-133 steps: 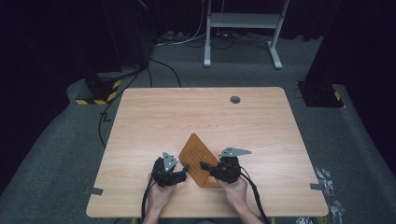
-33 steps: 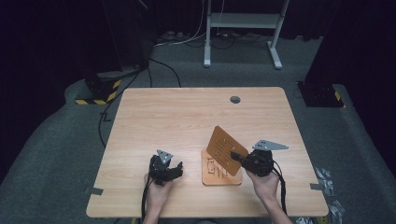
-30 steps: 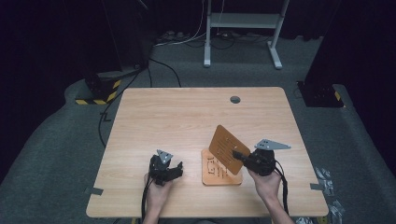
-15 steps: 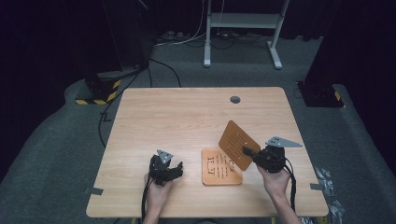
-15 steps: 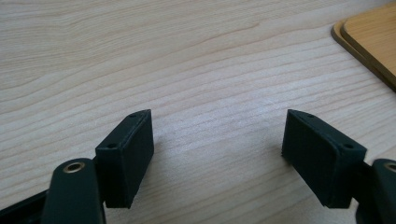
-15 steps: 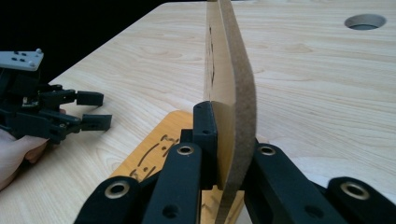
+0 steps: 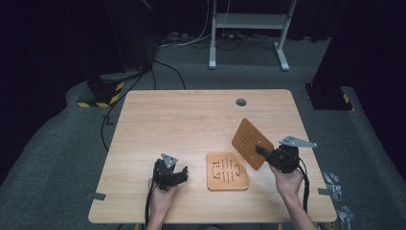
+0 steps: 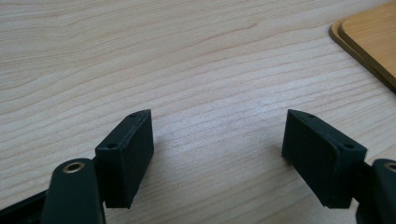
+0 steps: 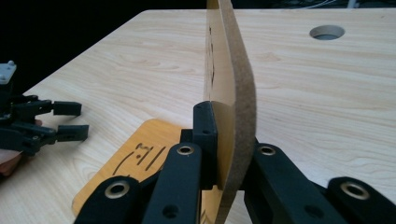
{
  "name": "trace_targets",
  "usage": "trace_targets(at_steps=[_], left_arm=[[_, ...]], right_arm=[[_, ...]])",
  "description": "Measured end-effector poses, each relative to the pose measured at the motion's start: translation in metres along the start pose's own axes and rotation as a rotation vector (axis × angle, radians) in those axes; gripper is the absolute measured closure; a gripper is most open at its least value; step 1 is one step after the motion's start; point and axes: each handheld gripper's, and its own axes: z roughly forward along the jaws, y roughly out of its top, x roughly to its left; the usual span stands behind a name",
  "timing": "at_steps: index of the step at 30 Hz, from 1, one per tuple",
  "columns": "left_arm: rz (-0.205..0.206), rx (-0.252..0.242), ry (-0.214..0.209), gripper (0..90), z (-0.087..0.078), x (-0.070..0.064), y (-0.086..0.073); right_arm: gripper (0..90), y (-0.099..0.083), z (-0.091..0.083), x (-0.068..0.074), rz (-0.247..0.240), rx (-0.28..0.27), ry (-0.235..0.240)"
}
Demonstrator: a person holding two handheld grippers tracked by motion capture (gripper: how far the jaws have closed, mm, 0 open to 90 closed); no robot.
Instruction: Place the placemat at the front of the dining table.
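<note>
The held board (image 7: 251, 143) is thin, orange-brown and round-cornered, with a row of short slots cut through its face. It is lifted off the counter (image 7: 191, 120) and tilted, over the right part of the top. In the right tool view it stands nearly edge-on (image 9: 231, 93), so the pale raw edge shows and the slots are only a dark line; its top is cut off by the frame. The right tool (image 7: 263, 151) is clamped on its lower corner, one jaw on each face.

A second board (image 7: 227, 170) of the same colour lies flat just beside it, near the front edge, with small cut-out shapes too small to read. The right tool view shows one corner of it (image 9: 135, 154), the rest hidden behind the jaws.

The left tool (image 7: 179, 173) rests low over the counter left of the flat board, jaws wide apart and empty (image 8: 217, 140). A round hole (image 7: 241, 102) sits near the far edge.
</note>
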Motion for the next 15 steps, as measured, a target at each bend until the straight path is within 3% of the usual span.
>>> trace_targets(at_steps=[15], left_arm=[[0.000,0.000,0.000,24.8,0.000,0.000,0.000]], right_arm=[[86.4,0.010,0.007,-0.016,-0.008,0.012,-0.057]])
